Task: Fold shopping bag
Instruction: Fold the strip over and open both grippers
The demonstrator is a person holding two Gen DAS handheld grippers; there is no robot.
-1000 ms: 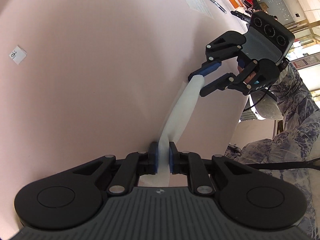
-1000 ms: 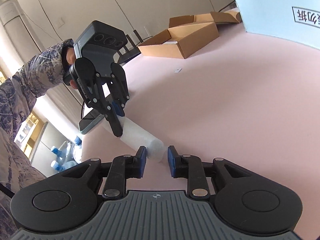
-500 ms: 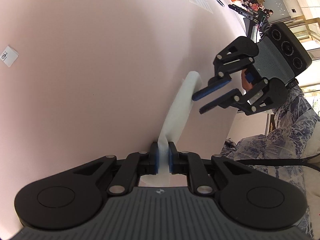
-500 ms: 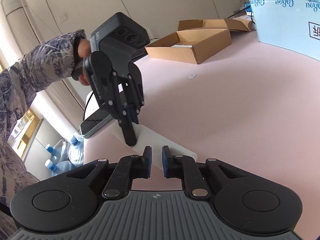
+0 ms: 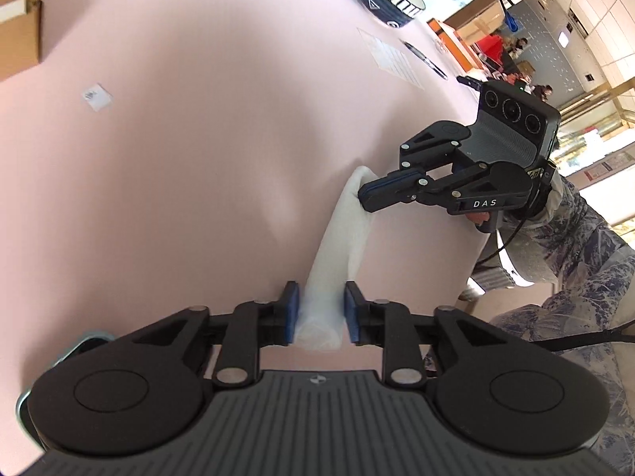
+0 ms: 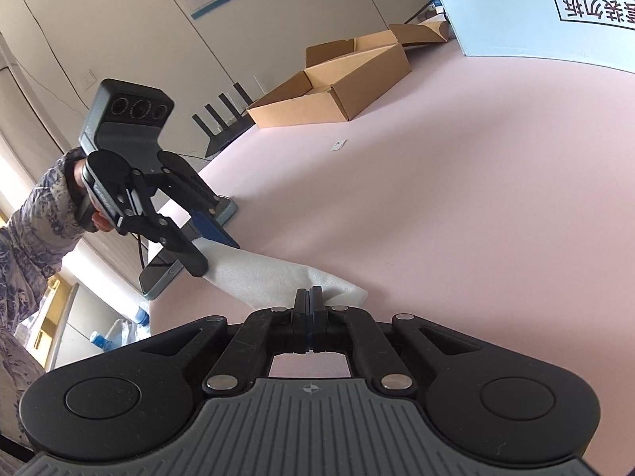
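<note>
The white shopping bag (image 5: 337,246) lies as a long narrow roll on the pink table (image 5: 178,158). My left gripper (image 5: 321,309) straddles its near end. Its jaws are opening, and the roll sits between the blue pads with small gaps on both sides. At the far end my right gripper (image 5: 363,196) is shut, its tips pinching the puckered edge of the bag. In the right wrist view the bag (image 6: 262,273) runs from my shut right gripper (image 6: 309,295) to the left gripper (image 6: 216,256), held by a hand in a patterned sleeve.
An open cardboard box (image 6: 337,87) and a light blue board (image 6: 535,12) stand at the table's far side. A phone (image 6: 158,273) lies at the table edge behind the left gripper. A small white tag (image 5: 96,96), a paper sheet (image 5: 391,57) and a pen (image 5: 424,59) lie farther off.
My left jaws, clamped on the bag before, have spread apart and the left gripper has drawn back and up. My right jaws have shut onto the bag's far end.
</note>
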